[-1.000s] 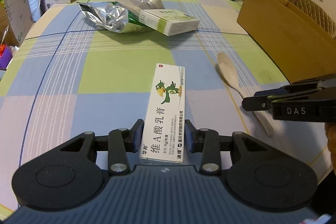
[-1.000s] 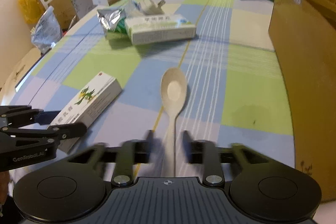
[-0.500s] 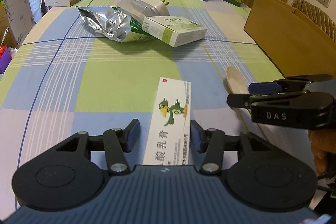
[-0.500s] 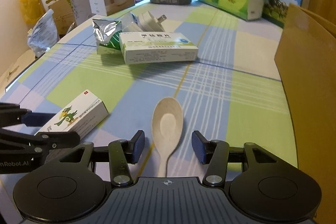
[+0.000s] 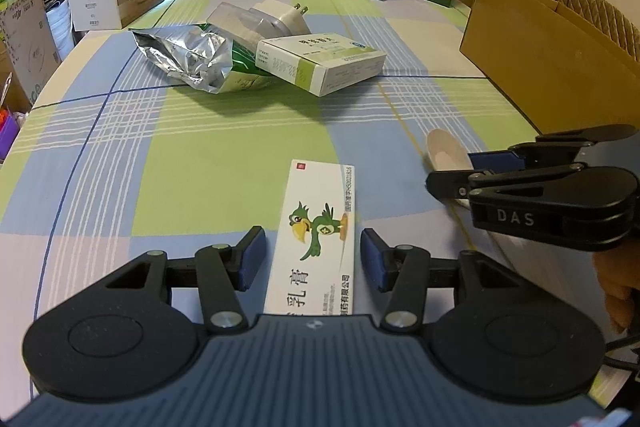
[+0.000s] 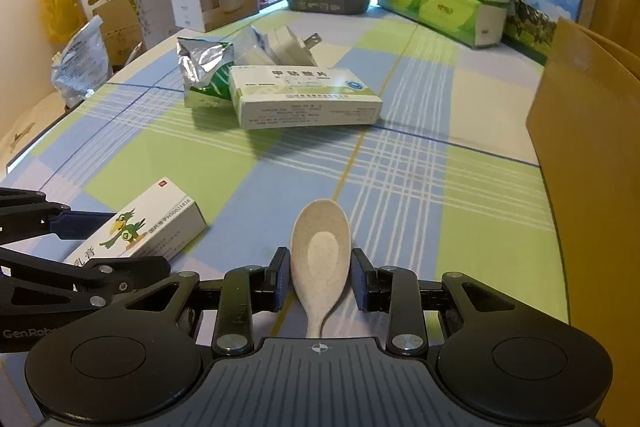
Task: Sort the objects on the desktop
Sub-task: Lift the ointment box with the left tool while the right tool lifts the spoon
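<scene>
Left wrist view: left hand-held gripper (image 5: 313,261) is spread wide, straddling the ointment box (image 5: 316,247) lying flat on the counter (image 5: 200,155). Both pads clear of the box sides, nothing gripped. Box runs straight ahead between the fingers, slightly skewed right. My call: square up to the long axis, drop low, then close on the two long sides so it doesn't pivot.

Right wrist view: right hand-held gripper (image 6: 319,279) is nearly closed around the spoon (image 6: 320,255), pads at or just touching the bowl's widest part, handle running back under the gripper. Contact looks marginal; a curved bowl can squirt out. Better to pinch firmly, lift level. Cardboard box (image 6: 592,147) sits to the right, likely drop target.
</scene>
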A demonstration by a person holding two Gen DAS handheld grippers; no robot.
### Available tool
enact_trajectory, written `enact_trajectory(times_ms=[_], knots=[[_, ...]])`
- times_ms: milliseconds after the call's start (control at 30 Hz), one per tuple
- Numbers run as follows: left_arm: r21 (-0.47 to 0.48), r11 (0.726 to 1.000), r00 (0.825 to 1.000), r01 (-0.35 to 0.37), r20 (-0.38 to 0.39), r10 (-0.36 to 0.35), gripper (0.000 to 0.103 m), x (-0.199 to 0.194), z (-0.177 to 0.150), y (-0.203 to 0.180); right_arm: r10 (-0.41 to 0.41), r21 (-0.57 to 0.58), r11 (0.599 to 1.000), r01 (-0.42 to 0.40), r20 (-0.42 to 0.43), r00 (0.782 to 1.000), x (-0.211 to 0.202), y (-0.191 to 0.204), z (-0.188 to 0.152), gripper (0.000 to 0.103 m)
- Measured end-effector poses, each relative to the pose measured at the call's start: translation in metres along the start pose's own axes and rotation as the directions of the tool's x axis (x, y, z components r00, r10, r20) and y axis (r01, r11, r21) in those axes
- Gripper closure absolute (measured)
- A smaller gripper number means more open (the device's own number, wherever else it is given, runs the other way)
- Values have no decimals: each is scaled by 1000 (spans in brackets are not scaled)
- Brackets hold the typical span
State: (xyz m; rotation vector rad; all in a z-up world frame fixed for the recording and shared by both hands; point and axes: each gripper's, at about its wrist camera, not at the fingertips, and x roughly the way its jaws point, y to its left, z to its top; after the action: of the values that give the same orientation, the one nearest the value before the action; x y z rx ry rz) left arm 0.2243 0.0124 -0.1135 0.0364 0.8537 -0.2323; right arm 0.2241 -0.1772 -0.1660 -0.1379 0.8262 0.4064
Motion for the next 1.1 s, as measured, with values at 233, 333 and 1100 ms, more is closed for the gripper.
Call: enact_trajectory(times_ms=[233,333,1100], knots=[[19,1000,1000,-17,10,17,56,3,1,-4,-15,45,999,15,-1,1000,-8,-10,-4,74],[41,999,999,-33,11,33,58,4,1,-8,-10,37,999,10,5,1000,-9,-10,-6,74],[14,999,999,-47,23,46,70,6,6,-6,-47,-4,999,47,55,997,-3,-4,-10,72]])
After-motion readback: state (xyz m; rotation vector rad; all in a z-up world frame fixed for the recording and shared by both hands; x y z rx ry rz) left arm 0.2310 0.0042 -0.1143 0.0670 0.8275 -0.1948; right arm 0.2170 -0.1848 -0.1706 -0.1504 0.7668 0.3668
